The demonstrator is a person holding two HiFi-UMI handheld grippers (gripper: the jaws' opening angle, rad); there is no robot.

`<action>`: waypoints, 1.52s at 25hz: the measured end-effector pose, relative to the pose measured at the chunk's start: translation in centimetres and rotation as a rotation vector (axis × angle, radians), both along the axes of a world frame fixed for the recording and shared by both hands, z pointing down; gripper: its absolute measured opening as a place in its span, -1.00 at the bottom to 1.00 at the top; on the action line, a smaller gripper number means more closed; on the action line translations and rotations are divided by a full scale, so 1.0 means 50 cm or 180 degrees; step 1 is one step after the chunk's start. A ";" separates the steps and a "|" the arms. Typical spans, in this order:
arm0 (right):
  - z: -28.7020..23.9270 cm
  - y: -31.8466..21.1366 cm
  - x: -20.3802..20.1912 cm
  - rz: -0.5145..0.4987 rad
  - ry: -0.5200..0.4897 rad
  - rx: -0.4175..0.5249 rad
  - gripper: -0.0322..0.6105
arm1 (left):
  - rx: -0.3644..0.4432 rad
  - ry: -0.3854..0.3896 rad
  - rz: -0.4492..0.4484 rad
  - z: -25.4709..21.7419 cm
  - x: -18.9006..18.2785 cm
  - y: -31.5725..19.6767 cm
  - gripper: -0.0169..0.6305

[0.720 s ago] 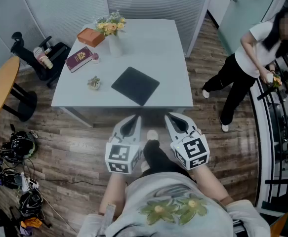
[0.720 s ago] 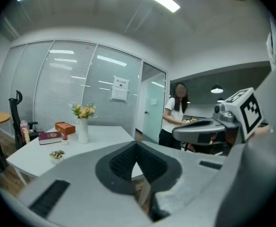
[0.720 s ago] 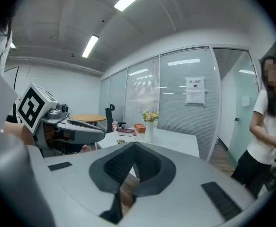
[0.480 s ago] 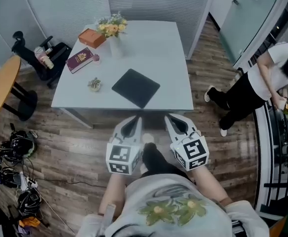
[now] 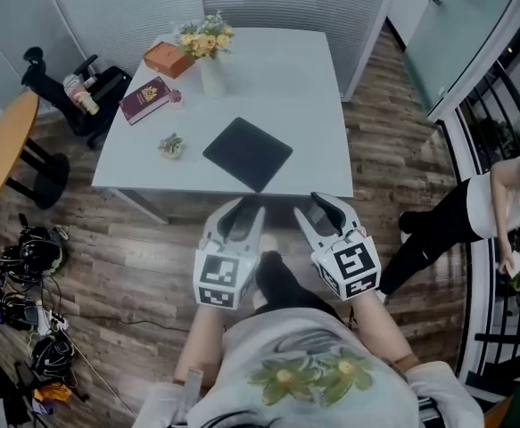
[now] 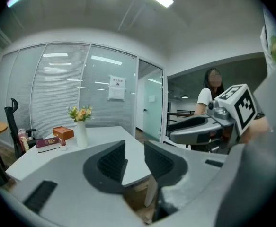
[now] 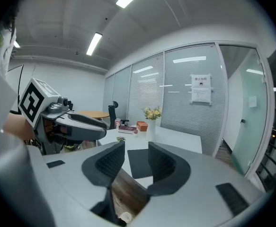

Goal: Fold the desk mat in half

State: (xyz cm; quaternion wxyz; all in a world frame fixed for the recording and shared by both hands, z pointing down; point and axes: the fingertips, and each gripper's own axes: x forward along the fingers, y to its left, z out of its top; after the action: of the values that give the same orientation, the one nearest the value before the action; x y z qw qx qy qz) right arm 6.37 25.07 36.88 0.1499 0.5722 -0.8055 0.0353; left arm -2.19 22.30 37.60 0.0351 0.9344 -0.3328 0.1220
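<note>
The dark square desk mat (image 5: 248, 152) lies flat and unfolded on the white table (image 5: 304, 87), near its front edge. Both grippers hang over the wooden floor just short of that edge, apart from the mat. My left gripper (image 5: 241, 210) is open with nothing between its jaws; its own view (image 6: 134, 150) shows only the table's edge beyond them. My right gripper (image 5: 319, 205) is open too, and in the right gripper view (image 7: 137, 150) the mat (image 7: 138, 163) shows through the gap, farther off on the table.
On the table's far left stand a vase of flowers (image 5: 208, 61), an orange box (image 5: 168, 60), a dark red book (image 5: 145, 100) and a small plant (image 5: 171, 146). A round wooden table (image 5: 1, 145), an office chair (image 5: 72, 92) and floor cables (image 5: 28, 266) are at left. A person (image 5: 482, 212) stands at right.
The person at the right has walked away from the table toward the lower right. Both grippers have stayed where they were in front of the table edge, still open.
</note>
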 end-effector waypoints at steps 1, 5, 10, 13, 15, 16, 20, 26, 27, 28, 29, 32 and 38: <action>0.004 -0.006 0.002 -0.0011 0.0046 -0.0013 -0.41 | 0.0014 -0.0052 0.0052 0.003 0.005 -0.003 -0.56; 0.015 -0.032 0.016 -0.0040 0.0236 -0.0039 -0.26 | 0.0064 -0.0333 0.0198 0.026 0.018 -0.025 -0.25; 0.019 -0.063 0.039 -0.0025 0.0275 -0.0080 -0.25 | 0.0012 -0.0499 0.0297 0.053 0.032 -0.046 -0.21; 0.029 -0.081 0.055 -0.0006 0.0261 -0.0134 -0.25 | -0.0037 -0.0621 0.0357 0.078 0.045 -0.058 -0.21; 0.041 -0.098 0.064 -0.0005 0.0252 -0.0187 -0.25 | -0.0069 -0.0707 0.0391 0.100 0.052 -0.071 -0.21; 0.047 -0.108 0.067 -0.0007 0.0248 -0.0216 -0.25 | -0.0093 -0.0748 0.0409 0.112 0.056 -0.080 -0.21; 0.073 -0.154 0.080 -0.0027 0.0237 -0.0338 -0.25 | -0.0256 -0.0934 0.0459 0.173 0.066 -0.115 -0.21; 0.125 -0.215 0.106 -0.0041 0.0212 -0.0560 -0.25 | -0.0459 -0.1330 0.0585 0.281 0.084 -0.159 -0.21; 0.133 -0.226 0.110 -0.0043 0.0208 -0.0598 -0.25 | -0.0490 -0.1380 0.0612 0.298 0.088 -0.167 -0.21; 0.142 -0.237 0.114 -0.0043 0.0206 -0.0633 -0.25 | -0.0525 -0.1419 0.0642 0.315 0.092 -0.175 -0.22; 0.150 -0.248 0.117 -0.0044 0.0203 -0.0665 -0.25 | -0.0564 -0.1449 0.0671 0.331 0.096 -0.183 -0.22; 0.171 -0.278 0.126 -0.0055 0.0202 -0.0743 -0.25 | -0.0687 -0.1546 0.0749 0.379 0.108 -0.201 -0.22; 0.217 -0.320 0.133 -0.0106 0.0232 -0.0921 -0.25 | -0.0885 -0.1800 0.0886 0.473 0.121 -0.222 -0.22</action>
State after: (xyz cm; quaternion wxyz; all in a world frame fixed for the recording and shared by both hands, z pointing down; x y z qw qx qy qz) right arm 13.03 9.08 47.72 0.2605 0.5322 -0.7954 0.1277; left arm 3.84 11.21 61.28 0.0515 0.8863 -0.1789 0.4241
